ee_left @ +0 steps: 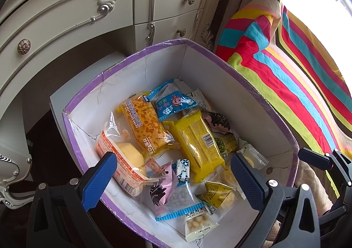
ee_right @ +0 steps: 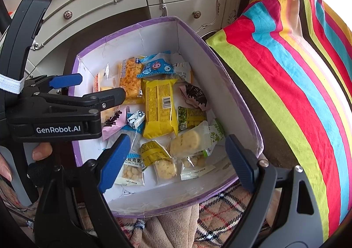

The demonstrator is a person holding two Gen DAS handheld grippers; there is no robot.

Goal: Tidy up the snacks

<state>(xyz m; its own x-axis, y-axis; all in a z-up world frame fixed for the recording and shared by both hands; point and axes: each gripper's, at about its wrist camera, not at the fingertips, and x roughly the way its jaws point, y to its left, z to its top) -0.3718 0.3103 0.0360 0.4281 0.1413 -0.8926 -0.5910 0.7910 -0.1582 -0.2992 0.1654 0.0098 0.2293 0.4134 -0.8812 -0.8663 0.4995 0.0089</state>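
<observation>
Snacks (ee_right: 160,108) heaped loose in purple-rimmed box (ee_right: 222,67)
Left hand-held gripper (ee_left: 173,178) and right hand-held gripper (ee_right: 180,158) both spread apart, empty, above box; either filling or sorting

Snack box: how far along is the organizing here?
Done: many packets already lie inside the purple-rimmed box, including the yellow pack and orange bread, loosely piled. In hand: nothing; left gripper and right gripper hover open. Left: no snacks show outside; possibly only tidying.

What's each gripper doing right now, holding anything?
Left gripper: open, empty, over the snack box.
Right gripper: open, empty, over the same box.
</observation>
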